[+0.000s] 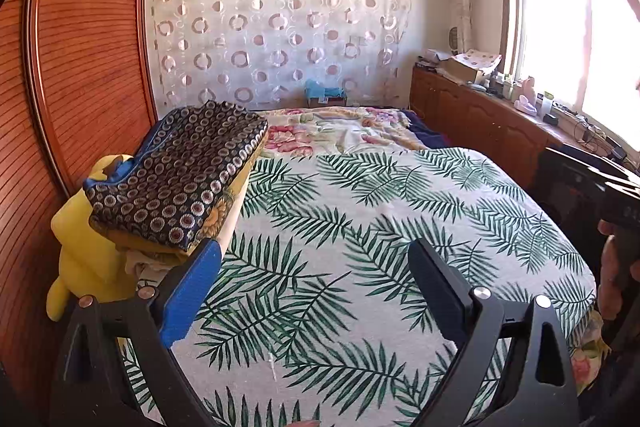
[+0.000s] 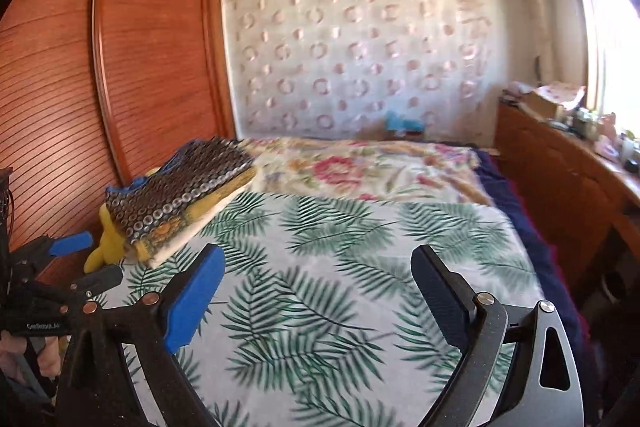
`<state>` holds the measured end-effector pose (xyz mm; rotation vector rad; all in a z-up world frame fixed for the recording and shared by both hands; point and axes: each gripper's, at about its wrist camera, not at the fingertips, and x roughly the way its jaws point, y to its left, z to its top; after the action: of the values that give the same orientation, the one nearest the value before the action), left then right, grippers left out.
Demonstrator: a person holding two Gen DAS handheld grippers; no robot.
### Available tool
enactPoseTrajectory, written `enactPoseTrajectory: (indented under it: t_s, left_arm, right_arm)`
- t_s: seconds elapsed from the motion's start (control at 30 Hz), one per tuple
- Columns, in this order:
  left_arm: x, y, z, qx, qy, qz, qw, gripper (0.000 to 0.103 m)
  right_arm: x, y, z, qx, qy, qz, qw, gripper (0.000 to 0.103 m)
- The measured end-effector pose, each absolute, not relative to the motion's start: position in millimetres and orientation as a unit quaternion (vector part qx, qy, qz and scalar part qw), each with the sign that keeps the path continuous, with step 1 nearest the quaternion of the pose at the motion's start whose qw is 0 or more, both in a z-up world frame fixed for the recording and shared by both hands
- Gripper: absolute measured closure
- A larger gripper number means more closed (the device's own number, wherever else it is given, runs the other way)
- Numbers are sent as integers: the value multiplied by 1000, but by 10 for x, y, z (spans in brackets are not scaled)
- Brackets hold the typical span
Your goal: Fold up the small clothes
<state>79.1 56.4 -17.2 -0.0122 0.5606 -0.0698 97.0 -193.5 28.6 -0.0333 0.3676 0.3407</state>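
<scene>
A flat folded stack of clothes (image 1: 176, 179), topped by dark ring-printed fabric, sits at the bed's (image 1: 360, 219) left edge on a yellow plush toy (image 1: 84, 247); the palm-leaf sheet lies smooth; left gripper (image 1: 316, 291) and right gripper (image 2: 320, 291) hover with jaws wide, empty.

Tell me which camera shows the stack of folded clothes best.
The left wrist view: the stack of folded clothes is close and sharp, its dark ring-patterned top piece and the layers beneath clear. The right wrist view shows the same stack smaller and motion-blurred.
</scene>
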Motion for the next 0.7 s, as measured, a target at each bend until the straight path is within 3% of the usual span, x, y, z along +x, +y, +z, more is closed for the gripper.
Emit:
enactPoseTrajectory:
  t_s: [0.33, 0.7]
  left_arm:
    - [723, 428, 201, -4, 241, -36, 970, 8]
    - [659, 372, 314, -9, 224, -35, 974, 8]
  right_arm:
    - [386, -2227, 410, -5, 148, 138, 979, 8]
    - [379, -2193, 313, 5, 137, 128, 982, 8]
